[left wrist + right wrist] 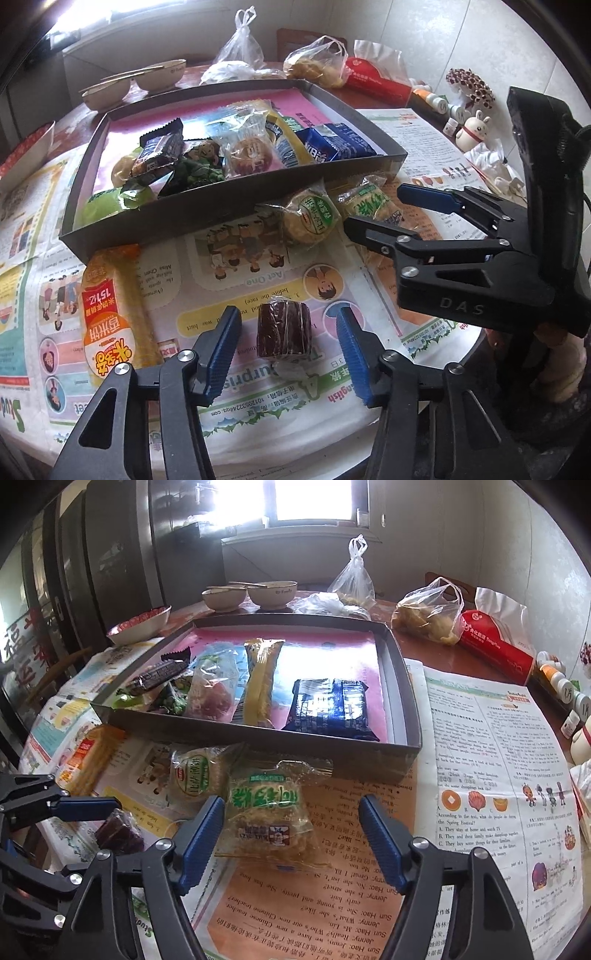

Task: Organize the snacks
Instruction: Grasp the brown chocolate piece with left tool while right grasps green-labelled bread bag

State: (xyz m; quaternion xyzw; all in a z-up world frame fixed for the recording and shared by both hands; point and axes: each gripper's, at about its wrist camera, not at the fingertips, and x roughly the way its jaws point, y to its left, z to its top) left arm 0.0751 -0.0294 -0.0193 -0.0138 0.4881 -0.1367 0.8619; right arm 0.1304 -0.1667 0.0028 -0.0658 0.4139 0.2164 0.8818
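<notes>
The left gripper (286,350) occupied the lower centre of the frame, its 2 blue-padded fingers (221,350) spread apart on either side of a dark brown wrapped snack (283,329) lying on the newspaper (258,387), neither pad touching it. The right gripper (373,208) entered from the right edge, jaws parted, near 2 green-labelled pastries (310,218). A shallow dark box (207,218) holding assorted snack packets filled the upper centre. An orange rice-cracker packet (110,310) lay at lower left.
</notes>
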